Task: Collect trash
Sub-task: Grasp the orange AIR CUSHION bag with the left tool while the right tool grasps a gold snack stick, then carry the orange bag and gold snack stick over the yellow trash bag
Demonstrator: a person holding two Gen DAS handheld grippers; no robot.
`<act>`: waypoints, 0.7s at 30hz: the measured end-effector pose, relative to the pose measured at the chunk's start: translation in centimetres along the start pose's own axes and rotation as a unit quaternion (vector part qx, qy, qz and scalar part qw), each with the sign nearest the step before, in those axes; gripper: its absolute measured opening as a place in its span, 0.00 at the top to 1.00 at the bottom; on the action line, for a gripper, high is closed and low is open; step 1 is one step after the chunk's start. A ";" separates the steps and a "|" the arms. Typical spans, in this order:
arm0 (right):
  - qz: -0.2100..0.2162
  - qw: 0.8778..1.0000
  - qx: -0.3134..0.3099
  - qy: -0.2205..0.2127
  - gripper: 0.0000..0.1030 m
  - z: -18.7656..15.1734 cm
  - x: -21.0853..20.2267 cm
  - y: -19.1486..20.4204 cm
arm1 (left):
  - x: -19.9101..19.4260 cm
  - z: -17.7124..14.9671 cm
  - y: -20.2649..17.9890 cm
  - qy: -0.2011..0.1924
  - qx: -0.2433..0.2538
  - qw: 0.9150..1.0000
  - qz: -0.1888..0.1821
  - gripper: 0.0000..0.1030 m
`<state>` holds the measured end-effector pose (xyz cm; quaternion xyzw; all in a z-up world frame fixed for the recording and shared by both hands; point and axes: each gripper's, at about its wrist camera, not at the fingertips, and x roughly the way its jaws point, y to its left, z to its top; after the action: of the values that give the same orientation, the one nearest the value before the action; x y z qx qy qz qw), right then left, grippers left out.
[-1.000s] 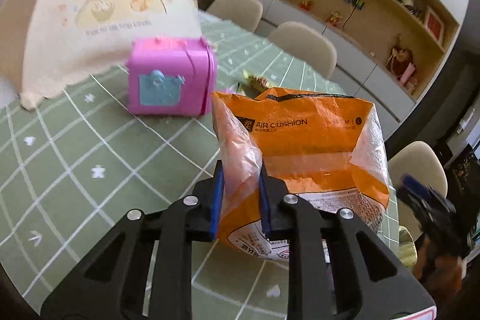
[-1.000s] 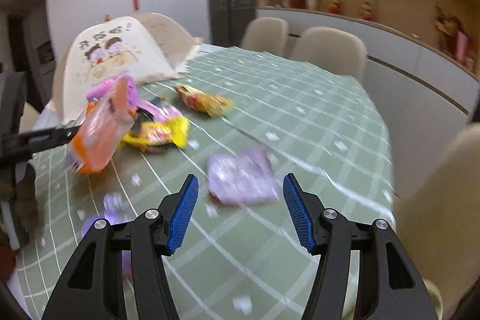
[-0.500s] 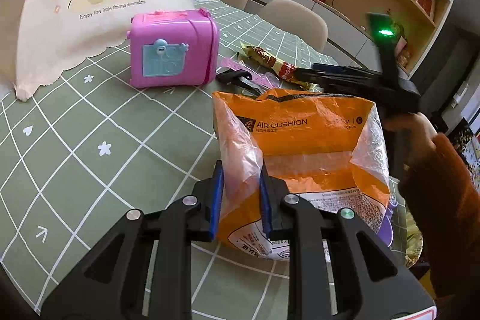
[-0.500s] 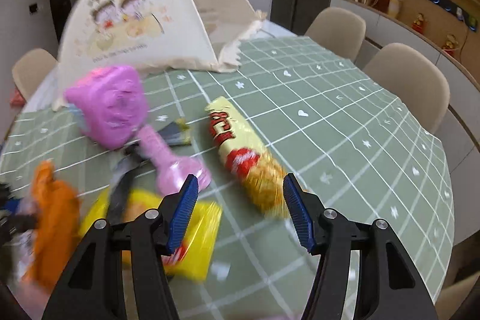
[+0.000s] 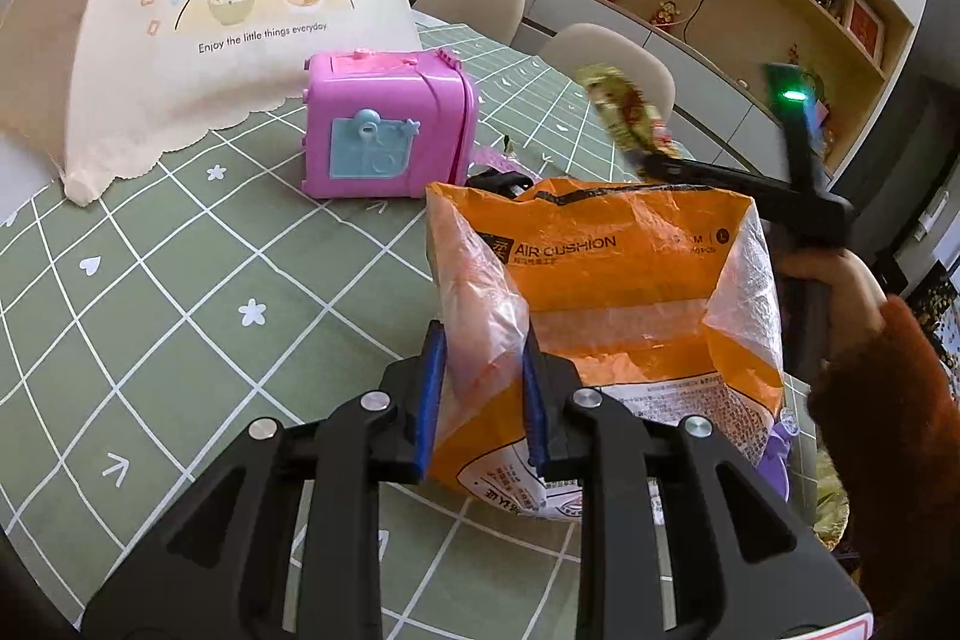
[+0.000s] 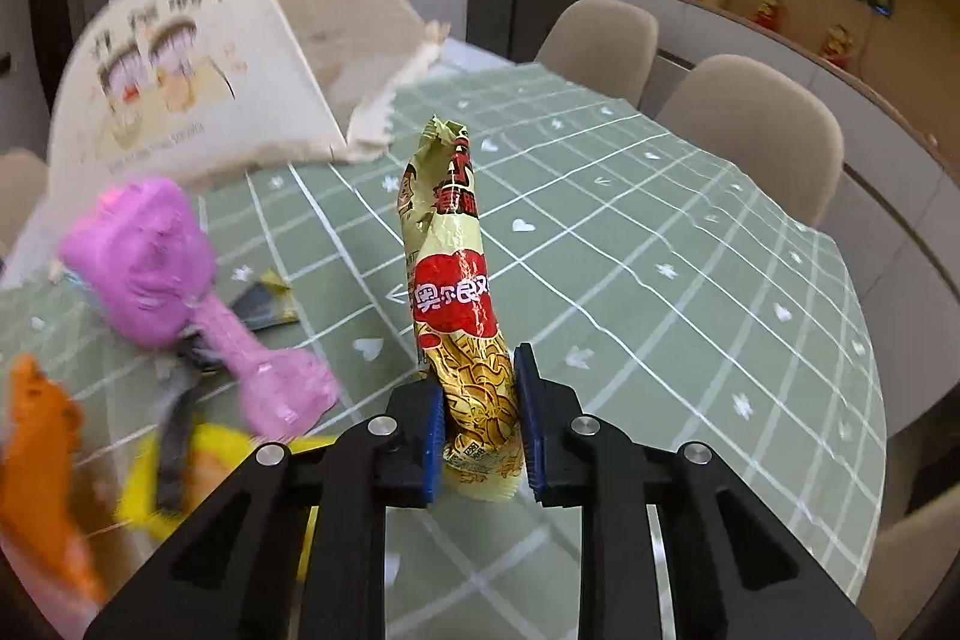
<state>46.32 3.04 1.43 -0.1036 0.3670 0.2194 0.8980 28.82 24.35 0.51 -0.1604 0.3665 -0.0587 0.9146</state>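
My left gripper [image 5: 480, 388] is shut on the near edge of an open orange plastic bag [image 5: 624, 274] that stands on the green checked tablecloth. My right gripper [image 6: 478, 430] is shut on the lower end of a gold and red snack wrapper [image 6: 454, 274] and holds it lifted off the table. In the left wrist view that wrapper [image 5: 624, 112] hangs in the air just behind the bag's open mouth, held by the right gripper's black fingers [image 5: 720, 178]. The orange bag [image 6: 42, 436] shows blurred at the left of the right wrist view.
A pink toy box [image 5: 390, 124] and a cream food-cover tent [image 5: 240, 10] stand on the table. A pink wrapper [image 6: 264, 370], a yellow wrapper [image 6: 198, 466] and a dark wrapper [image 6: 264, 304] lie near the box. Beige chairs [image 6: 750, 130] line the far edge.
My right gripper closed on the gold and red wrapper and lifted it off the table toward the bag's mouth. My left gripper kept holding the bag in place.
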 end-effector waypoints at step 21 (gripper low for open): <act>-0.052 0.994 0.079 -0.063 0.80 -18.2 -22.4 -4.8 | -3.8 -2.1 -12.8 -0.044 0.104 0.993 -0.040 0.79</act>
<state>23.16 -14.61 4.42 -0.0370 0.3204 0.1491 0.9348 24.77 12.61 5.92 -0.0814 0.3112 -0.1261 0.9384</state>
